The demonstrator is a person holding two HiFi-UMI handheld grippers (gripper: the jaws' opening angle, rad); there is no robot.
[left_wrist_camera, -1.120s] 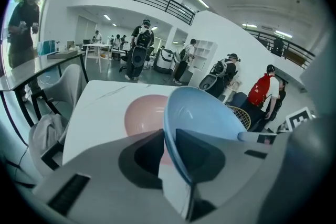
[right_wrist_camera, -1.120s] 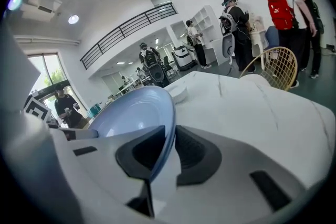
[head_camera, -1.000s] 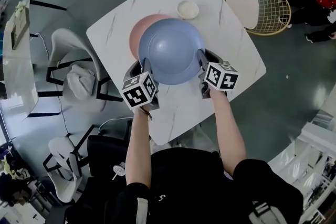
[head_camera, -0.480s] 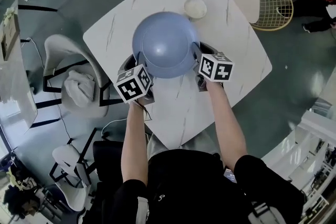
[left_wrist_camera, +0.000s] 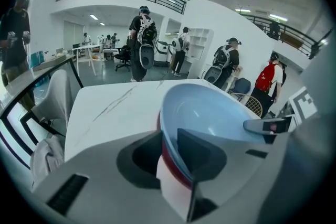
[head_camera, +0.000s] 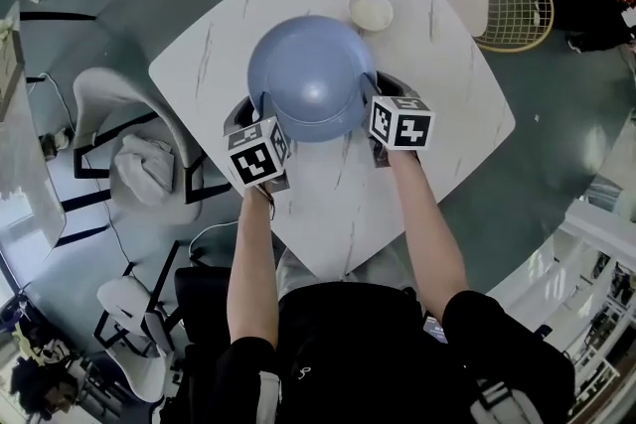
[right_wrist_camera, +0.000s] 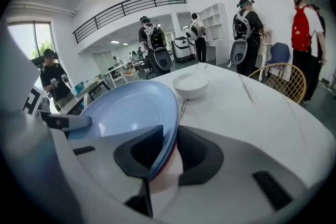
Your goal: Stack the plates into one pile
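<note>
A: Where is the blue plate (head_camera: 310,74)?
B: Resting on a reddish plate (left_wrist_camera: 165,161) on the marble table (head_camera: 427,84).
A: Held?
B: No. The jaws of the left gripper (left_wrist_camera: 169,150) and right gripper (right_wrist_camera: 167,145) have just been opening, and its rim sits loose between them.

No word, number or brand name can be read in any of the views. The only printed signs are black-and-white square code patterns, without letters. In the head view they stand on the left marker cube (head_camera: 256,152), a little left of the centre, and on the right marker cube (head_camera: 400,122), a little right of the centre. A part of such a pattern shows also at the right edge of the left gripper view and at the left edge of the right gripper view.
</note>
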